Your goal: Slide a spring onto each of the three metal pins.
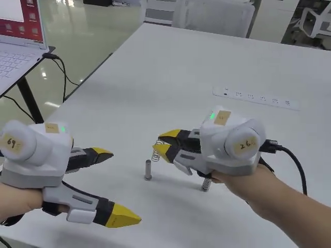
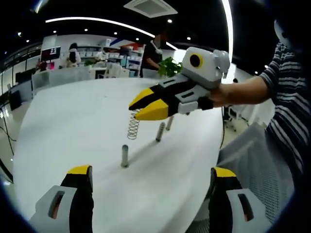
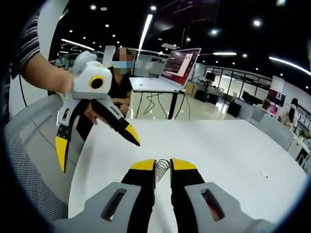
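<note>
Over the white table (image 1: 170,67) our left gripper (image 1: 118,186) hangs with its jaws spread wide. Our right gripper (image 1: 164,142) pinches one spring (image 1: 155,153), just beside the bare pin (image 1: 148,169). We should keep the spring upright and lower it straight over the pin. In the left gripper view we count three pins.

The head view looks forward and down from above the near edge of the broad white tabletop (image 1: 170,72), close over both tools: the white-bodied, yellow-tipped left gripper (image 1: 120,186) and its twin, the right gripper (image 1: 161,142). The left gripper view sits low, just over the table, facing the right gripper. The right gripper view faces back at the left one (an open silver laptop (image 3: 180,65) stands behind it). All three views share one thing up close — the thin coiled steel spring (image 1: 156,154).
</note>
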`<state>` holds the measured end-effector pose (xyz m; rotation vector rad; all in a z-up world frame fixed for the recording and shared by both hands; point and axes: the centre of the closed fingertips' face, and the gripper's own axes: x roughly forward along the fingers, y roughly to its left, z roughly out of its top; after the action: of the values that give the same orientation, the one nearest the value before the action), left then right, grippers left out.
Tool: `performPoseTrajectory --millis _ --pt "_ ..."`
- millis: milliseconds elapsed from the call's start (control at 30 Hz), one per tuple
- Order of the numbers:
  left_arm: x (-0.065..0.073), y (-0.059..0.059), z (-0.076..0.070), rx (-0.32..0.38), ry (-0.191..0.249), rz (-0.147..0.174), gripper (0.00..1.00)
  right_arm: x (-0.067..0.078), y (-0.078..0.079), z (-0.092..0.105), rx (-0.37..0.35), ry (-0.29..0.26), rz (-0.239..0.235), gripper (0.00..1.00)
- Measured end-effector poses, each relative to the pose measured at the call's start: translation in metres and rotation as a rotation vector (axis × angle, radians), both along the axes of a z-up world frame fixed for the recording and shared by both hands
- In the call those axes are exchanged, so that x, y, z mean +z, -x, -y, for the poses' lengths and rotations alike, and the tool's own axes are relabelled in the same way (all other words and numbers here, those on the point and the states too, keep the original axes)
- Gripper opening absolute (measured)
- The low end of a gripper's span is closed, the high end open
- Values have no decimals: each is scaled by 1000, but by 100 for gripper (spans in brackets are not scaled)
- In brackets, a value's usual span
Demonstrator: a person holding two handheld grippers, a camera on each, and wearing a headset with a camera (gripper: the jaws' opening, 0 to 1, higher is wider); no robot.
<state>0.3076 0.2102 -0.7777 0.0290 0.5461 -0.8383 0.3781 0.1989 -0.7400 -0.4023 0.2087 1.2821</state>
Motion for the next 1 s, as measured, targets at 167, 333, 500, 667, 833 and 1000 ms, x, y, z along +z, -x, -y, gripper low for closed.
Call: performPoseTrajectory --millis 167,333,500,667,833,1000 --pt "0 0 -1 3 1 -1 98 -1 2 -6 12 4 -3 8" --pt "-1 -1 -2 5 -1 -4 98 -4 3 -12 26 17 1 8" --pt "0 -1 -3 6 0 -5 98 -9 3 -14 27 26 -9 8" --pt "0 -1 -6 13 -2 -4 98 -18 3 -15 35 48 -9 8" --pt "-1 0 -6 13 -3 -7 98 -32 7 -18 49 84 -10 8" --pt "-1 1 -5 16 2 -10 97 -49 10 -19 59 129 -15 8"
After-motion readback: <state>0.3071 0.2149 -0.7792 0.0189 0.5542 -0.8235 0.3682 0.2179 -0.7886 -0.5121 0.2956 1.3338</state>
